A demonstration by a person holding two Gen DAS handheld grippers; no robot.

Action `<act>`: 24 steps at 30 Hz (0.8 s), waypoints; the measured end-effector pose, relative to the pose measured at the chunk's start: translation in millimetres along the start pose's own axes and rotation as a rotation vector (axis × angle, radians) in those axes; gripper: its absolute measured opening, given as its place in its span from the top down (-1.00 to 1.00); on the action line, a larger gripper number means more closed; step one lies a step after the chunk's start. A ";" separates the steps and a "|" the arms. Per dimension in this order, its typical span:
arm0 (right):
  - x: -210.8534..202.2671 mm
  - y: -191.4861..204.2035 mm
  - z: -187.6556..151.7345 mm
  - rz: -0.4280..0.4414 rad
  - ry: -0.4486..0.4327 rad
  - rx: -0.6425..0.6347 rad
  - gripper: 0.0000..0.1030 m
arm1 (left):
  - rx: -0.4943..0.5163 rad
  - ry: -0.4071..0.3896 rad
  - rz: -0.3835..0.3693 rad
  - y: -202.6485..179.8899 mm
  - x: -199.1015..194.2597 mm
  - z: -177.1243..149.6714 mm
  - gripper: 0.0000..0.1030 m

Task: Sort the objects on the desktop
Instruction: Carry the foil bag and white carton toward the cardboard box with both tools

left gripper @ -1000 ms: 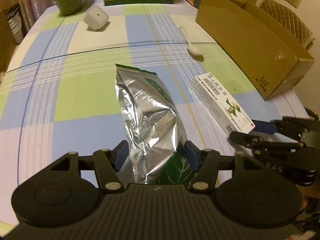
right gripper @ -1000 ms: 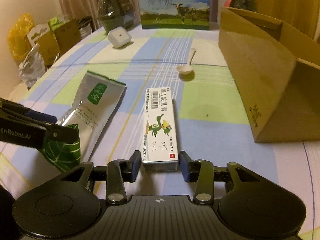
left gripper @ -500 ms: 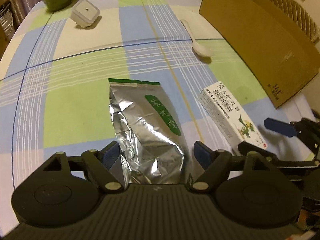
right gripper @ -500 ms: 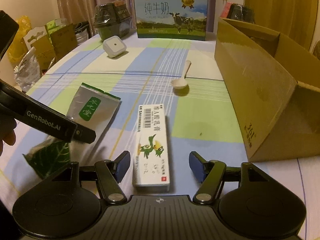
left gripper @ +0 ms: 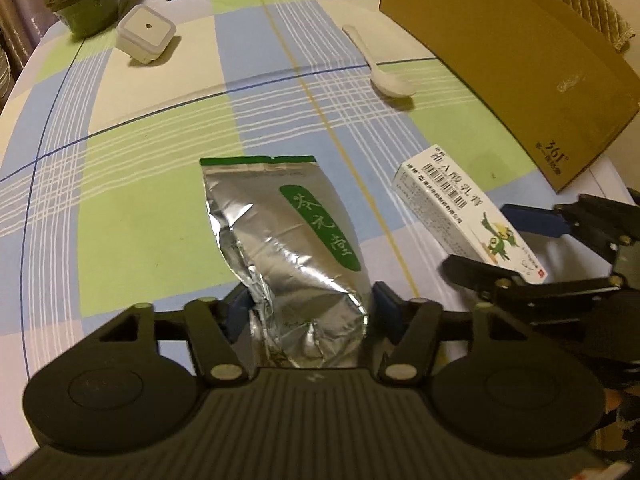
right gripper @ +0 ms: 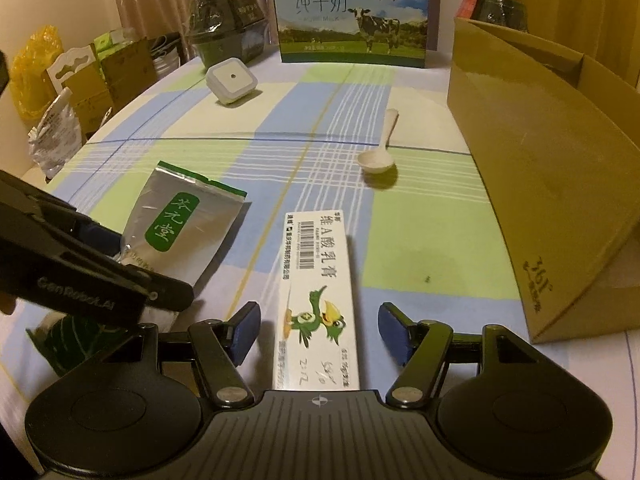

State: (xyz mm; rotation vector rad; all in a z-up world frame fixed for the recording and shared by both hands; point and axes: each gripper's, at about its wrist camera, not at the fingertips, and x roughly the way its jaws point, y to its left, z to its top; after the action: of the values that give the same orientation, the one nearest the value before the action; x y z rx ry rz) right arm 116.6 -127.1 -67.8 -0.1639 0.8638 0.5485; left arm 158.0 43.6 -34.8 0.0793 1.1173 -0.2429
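A silver foil pouch (left gripper: pixel 288 232) with a green label lies flat on the checked tablecloth. Its crumpled near end sits between the blue pads of my left gripper (left gripper: pixel 312 306), whose jaws are closing and touch it on both sides. To the right lies a white ointment box (right gripper: pixel 320 280) with a green bird print. It runs lengthwise between the fingers of my right gripper (right gripper: pixel 319 332), which is open with a gap on each side. The right wrist view also shows the pouch (right gripper: pixel 180 220) under the left gripper (right gripper: pixel 136 268).
A large open cardboard box (right gripper: pixel 540 180) stands along the right side. A white spoon (right gripper: pixel 378 156) lies mid-table and a white square device (right gripper: pixel 232 78) farther back. A milk carton (right gripper: pixel 352 12) and a dark wrapped bowl (right gripper: pixel 224 24) stand at the far edge.
The left gripper laid the raised pouch flat, opened wide, then closed in on its near end again. The right gripper let go of the ointment box and slid forward over it.
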 end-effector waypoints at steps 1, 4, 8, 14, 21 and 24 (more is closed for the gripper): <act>1.9 0.4 1.1 -0.002 0.007 -0.004 -0.22 | -0.006 -0.004 -0.004 0.8 -1.1 -0.5 -0.06; 4.2 1.2 2.7 0.004 0.012 -0.004 -0.21 | -0.013 -0.009 -0.010 1.7 -1.8 -1.6 -0.06; 5.3 3.7 3.1 -0.002 0.011 -0.012 -0.11 | -0.017 -0.006 -0.010 1.9 -0.5 -1.4 -0.17; 5.7 6.7 1.4 -0.026 -0.005 -0.038 0.29 | 0.032 -0.002 0.010 -4.3 3.0 -2.2 -0.29; -1.1 6.2 -2.8 -0.024 -0.015 -0.041 0.31 | 0.047 -0.009 -0.002 -6.9 -2.9 -4.5 0.00; -8.8 4.5 -3.9 -0.024 -0.025 -0.027 0.31 | 0.038 -0.013 -0.013 -8.4 -7.6 -7.3 0.05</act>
State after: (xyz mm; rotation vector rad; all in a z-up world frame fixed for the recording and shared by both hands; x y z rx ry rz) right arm 107.1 -128.1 -63.2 -0.1919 0.8295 0.5390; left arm 146.4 38.0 -30.7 0.1042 1.1004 -0.2762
